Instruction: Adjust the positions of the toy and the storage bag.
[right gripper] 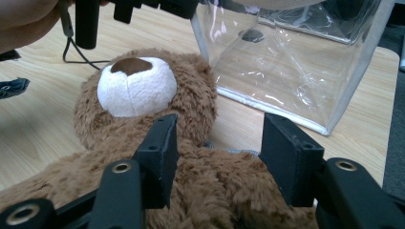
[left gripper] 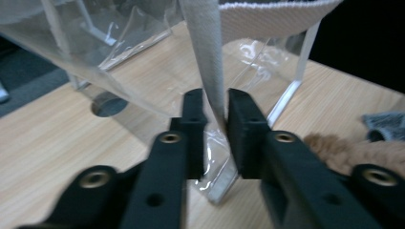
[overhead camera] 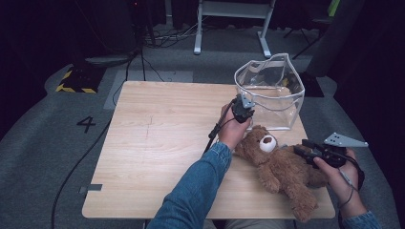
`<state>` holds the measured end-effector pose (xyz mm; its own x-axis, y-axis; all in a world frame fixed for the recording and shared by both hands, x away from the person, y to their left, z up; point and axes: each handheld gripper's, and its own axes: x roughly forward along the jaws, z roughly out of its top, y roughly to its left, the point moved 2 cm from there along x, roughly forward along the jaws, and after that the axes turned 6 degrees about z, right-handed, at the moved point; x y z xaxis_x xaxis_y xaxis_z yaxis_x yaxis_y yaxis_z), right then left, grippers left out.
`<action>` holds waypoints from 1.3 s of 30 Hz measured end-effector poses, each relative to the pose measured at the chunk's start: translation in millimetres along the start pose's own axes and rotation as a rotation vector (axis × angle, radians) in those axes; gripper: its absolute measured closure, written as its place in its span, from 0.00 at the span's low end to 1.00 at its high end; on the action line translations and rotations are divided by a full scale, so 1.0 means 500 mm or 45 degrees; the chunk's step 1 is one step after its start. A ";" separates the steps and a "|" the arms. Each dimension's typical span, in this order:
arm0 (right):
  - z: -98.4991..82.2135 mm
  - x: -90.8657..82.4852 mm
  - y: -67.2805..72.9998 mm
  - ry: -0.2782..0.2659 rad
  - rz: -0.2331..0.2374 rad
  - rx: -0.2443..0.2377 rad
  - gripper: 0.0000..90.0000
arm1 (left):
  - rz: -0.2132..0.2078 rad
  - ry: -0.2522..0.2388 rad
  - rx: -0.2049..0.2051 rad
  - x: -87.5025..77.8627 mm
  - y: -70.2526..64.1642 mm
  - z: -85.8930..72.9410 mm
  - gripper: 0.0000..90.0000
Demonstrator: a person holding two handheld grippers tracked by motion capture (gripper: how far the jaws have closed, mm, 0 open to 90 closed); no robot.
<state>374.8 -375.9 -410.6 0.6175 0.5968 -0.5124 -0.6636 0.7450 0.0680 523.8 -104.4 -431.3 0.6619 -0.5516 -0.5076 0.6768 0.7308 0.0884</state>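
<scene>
Your left gripper [left gripper: 214,125] pinches the grey webbing strap [left gripper: 207,57] of the clear plastic bag [overhead camera: 270,90], its jaws closed tight on the strap at the bag's near left corner, as the left gripper view shows. The bag stands upright with its mouth open upward at the far right of the wooden table [overhead camera: 157,143]. Just near of it lies the brown teddy bear [overhead camera: 282,167] on its back, white muzzle up; its long axis runs on a slant, head toward the far left beside the bag's base and legs toward the near right corner of the table. Your right gripper [right gripper: 217,157] comes in from the right at the bear's body, its jaws standing partly open on either side of the plush just below the head; in the right gripper view the left pad presses into the fur, while whether the right pad touches cannot be told.
</scene>
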 end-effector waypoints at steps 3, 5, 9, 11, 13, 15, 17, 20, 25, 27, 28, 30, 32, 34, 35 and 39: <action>-0.002 -0.002 0.001 -0.004 0.000 0.021 0.53 | 0.030 0.020 0.015 -0.008 0.013 -0.001 0.96; -0.003 -0.004 0.000 0.003 0.000 0.006 0.53 | 0.039 0.028 0.001 -0.012 0.023 -0.003 0.97; -0.004 -0.002 0.003 0.001 0.008 0.014 0.53 | 0.082 0.048 0.002 -0.029 0.051 -0.010 0.97; -0.003 0.001 0.006 0.001 0.010 0.014 0.53 | 0.096 0.051 0.008 -0.039 0.065 -0.016 0.97; -0.003 0.004 0.009 0.000 0.020 0.011 0.53 | 0.103 0.052 -0.013 -0.050 0.081 -0.025 0.97; -0.001 0.006 0.013 0.000 0.027 0.011 0.53 | 0.126 0.051 -0.045 -0.066 0.106 -0.040 0.97; 0.000 0.007 0.018 0.010 0.031 0.006 0.53 | 0.142 0.051 -0.071 -0.086 0.129 -0.055 0.97; 0.004 0.010 0.025 0.009 0.037 0.017 0.53 | 0.172 0.050 -0.084 -0.115 0.156 -0.074 0.97; 0.017 0.012 0.037 0.000 0.038 0.001 0.53 | 0.197 0.047 -0.111 -0.170 0.205 -0.114 0.97; 0.025 0.013 0.044 -0.008 0.045 -0.001 0.53 | 0.202 0.042 -0.109 -0.193 0.213 -0.129 0.97; 0.029 0.015 0.048 -0.002 0.047 -0.015 0.53 | 0.202 0.043 -0.098 -0.202 0.216 -0.134 0.97; 0.038 0.019 0.056 -0.003 0.047 -0.024 0.53 | 0.193 0.044 -0.101 -0.227 0.221 -0.149 0.97; 0.050 0.025 0.067 0.003 0.059 -0.045 0.53 | 0.200 0.051 -0.110 -0.254 0.229 -0.166 0.97; 0.069 0.035 0.084 0.008 0.077 -0.071 0.53 | 0.205 0.049 -0.108 -0.283 0.238 -0.184 0.97; 0.076 0.039 0.091 0.009 0.085 -0.078 0.53 | 0.200 0.040 -0.127 -0.295 0.239 -0.194 0.97; 0.112 0.063 0.131 0.011 0.129 -0.137 0.52 | 0.167 0.023 -0.129 -0.349 0.229 -0.230 0.97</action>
<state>374.8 -291.7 -374.3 0.5417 0.6642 -0.5152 -0.7641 0.6445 0.0275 449.0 121.9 -431.4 0.7360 -0.4423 -0.5126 0.5484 0.8334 0.0683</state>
